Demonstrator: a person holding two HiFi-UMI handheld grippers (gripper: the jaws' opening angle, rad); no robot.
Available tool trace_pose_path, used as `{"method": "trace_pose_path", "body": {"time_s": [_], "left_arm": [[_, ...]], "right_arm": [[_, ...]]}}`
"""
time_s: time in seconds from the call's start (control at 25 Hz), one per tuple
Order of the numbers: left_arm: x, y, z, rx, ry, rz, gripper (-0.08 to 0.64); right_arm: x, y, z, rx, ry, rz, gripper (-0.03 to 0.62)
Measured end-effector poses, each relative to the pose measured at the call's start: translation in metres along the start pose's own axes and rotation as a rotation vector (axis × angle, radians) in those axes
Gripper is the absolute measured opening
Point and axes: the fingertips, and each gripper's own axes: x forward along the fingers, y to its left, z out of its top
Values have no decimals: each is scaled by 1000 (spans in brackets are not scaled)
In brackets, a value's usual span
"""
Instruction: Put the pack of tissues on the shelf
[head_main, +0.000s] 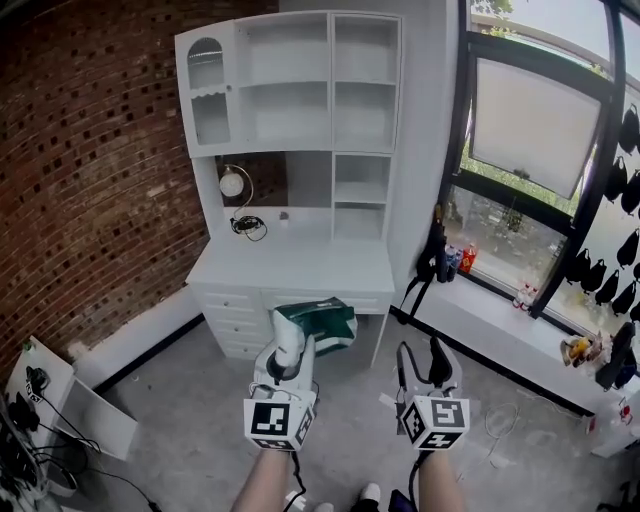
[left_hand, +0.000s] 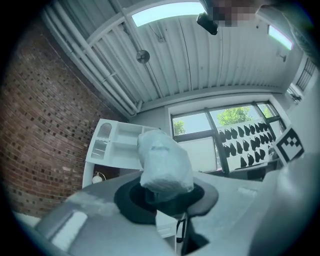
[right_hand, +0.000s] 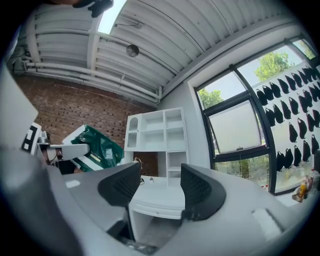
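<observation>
At six o'clock in the head view, the left claw (head_main: 293, 345) is clamped on one end of the soft green-and-white plastic pack of tissues (head_main: 322, 325), which hangs in the air in front of the white drawers (head_main: 235, 320). Just beside it, at five o'clock, the right claw (head_main: 422, 362) stands wide apart with nothing between its jaws. Beyond lies the white counter (head_main: 300, 268), and at twelve o'clock above it rises the white open-fronted shelf unit (head_main: 300, 110). The carry looks under way. Next, I judge, the pack must be raised, brought forward into a free compartment, then released.
</observation>
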Motion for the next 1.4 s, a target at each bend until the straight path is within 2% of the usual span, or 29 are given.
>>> {"method": "trace_pose_path", "body": {"time_s": [0.4,0.56,0.72,0.84,1.04,1.4], "left_arm": [[76,-44,-3,2,-47,73,103],[97,-59,-9,26,-30,95,103],[108,-57,-15,45,-13,123,103],[118,-47,-24,53,8,139,103],[135,-4,-39,38,28,154,103],[207,57,-45,37,-15,69,103]], "right_arm": [[47,-77,9,0,-17,83,255],[65,-102,10,18,-20,109,255],[84,-110,2,42,-6,139,253],[104,-109,-8,64,12,151,253],[143,-86,-20,68,32,165,253],[228,-65,-18,45,-1,115,253]]}}
